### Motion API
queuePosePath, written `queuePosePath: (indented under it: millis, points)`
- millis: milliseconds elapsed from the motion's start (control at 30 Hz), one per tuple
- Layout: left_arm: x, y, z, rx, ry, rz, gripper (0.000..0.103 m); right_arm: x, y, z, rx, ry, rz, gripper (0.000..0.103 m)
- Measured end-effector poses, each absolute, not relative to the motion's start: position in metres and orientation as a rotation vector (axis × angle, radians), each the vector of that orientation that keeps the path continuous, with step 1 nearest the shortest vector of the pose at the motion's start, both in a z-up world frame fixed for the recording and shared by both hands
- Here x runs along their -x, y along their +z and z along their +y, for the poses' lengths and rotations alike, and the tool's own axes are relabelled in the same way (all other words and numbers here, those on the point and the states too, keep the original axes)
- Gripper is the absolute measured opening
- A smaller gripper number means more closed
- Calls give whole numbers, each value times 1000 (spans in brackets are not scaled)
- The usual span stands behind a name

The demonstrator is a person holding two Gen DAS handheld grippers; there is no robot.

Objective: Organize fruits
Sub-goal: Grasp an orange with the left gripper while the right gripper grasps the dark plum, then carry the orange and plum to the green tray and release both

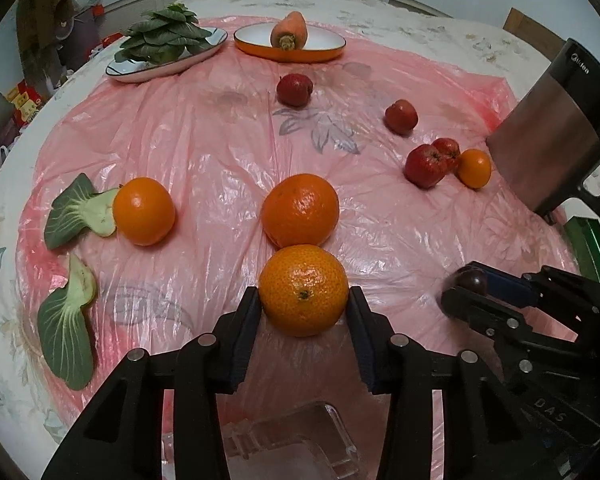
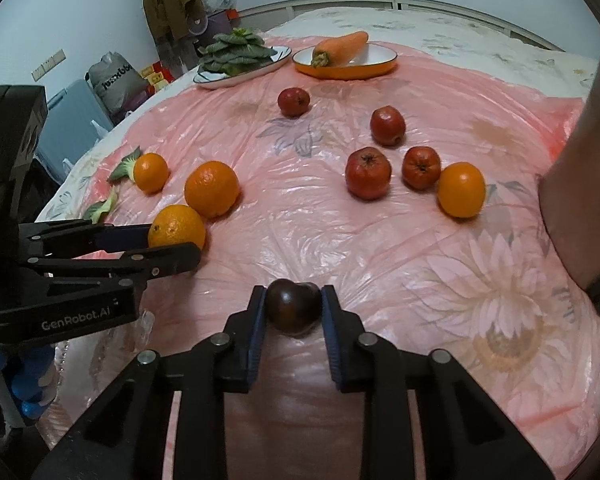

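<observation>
Four oranges, four red apples on glossy pink plastic sheet (image 1: 204, 128) over the bench. Left gripper (image 1: 303, 300) pinches a dimpled orange (image 1: 303, 290) near front edge; right gripper (image 2: 293, 300) pinches a smooth dark plum (image 2: 292, 306).

Four oranges (image 2: 211, 188), four apples (image 2: 367, 173) (red).

Both our wrist views look steeply down, close over the pink plastic sheet (image 1: 204, 128), sharing its far-edge dishes.
</observation>
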State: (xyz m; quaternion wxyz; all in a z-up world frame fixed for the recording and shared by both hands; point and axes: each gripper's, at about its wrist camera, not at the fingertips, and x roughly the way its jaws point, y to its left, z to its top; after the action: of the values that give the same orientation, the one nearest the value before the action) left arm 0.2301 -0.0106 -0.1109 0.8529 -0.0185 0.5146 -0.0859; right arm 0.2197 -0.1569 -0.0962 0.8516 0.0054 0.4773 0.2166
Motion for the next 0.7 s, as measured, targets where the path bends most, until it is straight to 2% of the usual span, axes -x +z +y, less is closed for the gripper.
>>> queuePosePath:
  millis: [467, 700]
  points:
    - [-210, -82, -13, 57, -170, 1025, 38, -188, -68, -192, -101, 415, 949, 0]
    - [-190, -54, -47, 32, -239, 980, 38, -155, -51, -248, -148, 339, 900, 0]
